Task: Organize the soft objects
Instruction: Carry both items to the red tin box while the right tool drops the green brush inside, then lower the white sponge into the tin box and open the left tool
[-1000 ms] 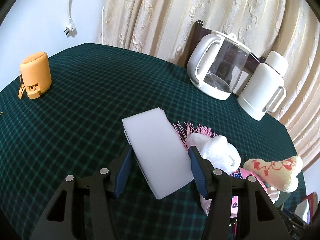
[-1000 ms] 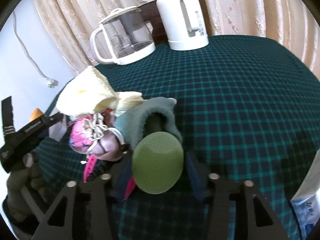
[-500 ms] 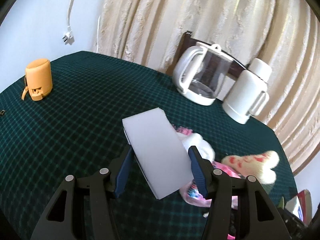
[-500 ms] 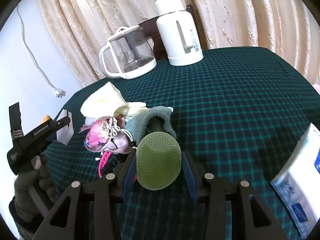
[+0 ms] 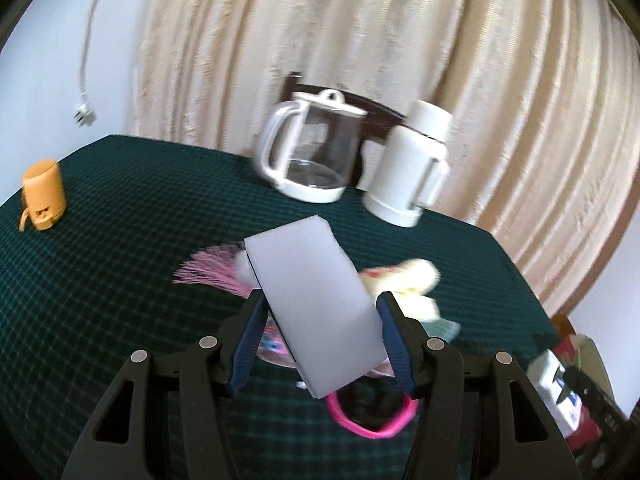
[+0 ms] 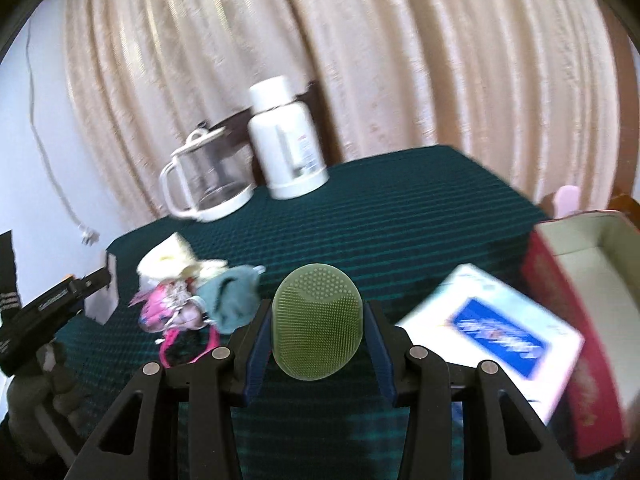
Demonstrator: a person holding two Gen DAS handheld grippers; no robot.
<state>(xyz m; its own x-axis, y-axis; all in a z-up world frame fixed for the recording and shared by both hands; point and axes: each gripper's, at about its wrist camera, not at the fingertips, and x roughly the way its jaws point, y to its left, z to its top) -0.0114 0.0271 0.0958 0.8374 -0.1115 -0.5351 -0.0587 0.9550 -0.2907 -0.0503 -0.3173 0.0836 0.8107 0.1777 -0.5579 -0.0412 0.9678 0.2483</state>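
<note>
L tongs (image 5: 320, 332) grip a white foam block (image 5: 310, 304), flat rectangular slab, tilted, above the worktop (image 5: 120, 240). R tongs (image 6: 316, 336) clamp a green oval silicone scrubber (image 6: 318, 326), nubby face, upright, off the worktop.

No lettering is legible in either view. The white box (image 6: 496, 332) carries a blue panel with white characters blurred beyond reading; the white thermos (image 6: 286, 152) bears a small printed label, and the black strap (image 6: 52, 304) white lettering, both indistinct.
</note>
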